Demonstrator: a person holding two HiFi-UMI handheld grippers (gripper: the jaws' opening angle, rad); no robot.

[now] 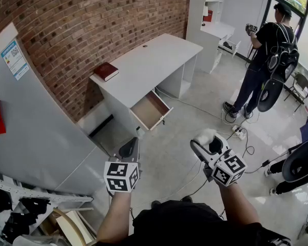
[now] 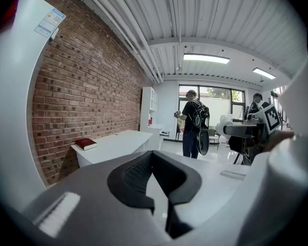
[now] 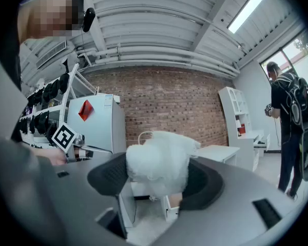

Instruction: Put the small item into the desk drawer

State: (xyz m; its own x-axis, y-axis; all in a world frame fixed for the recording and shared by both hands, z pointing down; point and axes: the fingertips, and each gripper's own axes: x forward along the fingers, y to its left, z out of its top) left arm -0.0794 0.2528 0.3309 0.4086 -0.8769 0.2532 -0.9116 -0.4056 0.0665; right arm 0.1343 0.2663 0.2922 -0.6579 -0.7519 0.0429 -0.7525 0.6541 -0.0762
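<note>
- right gripper (image 1: pixel 210 143): jaws wide, clamped on the fluffy white item (image 3: pixel 159 165), which is cottony and lumpy
- left gripper (image 1: pixel 129 150): jaws pinched together, empty
- desk drawer (image 1: pixel 150 109): open, wood-lined, well ahead of the item
- blue-white label (image 1: pixel 14 59) far left: maybe an energy sticker, print too small to read

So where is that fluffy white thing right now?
The white fluffy ball is pinched in the right tongs, at lower right in the head view, well short of the open drawer of the desk.

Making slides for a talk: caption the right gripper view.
Right gripper clamped on a fluffy white item, brick wall behind.
</note>
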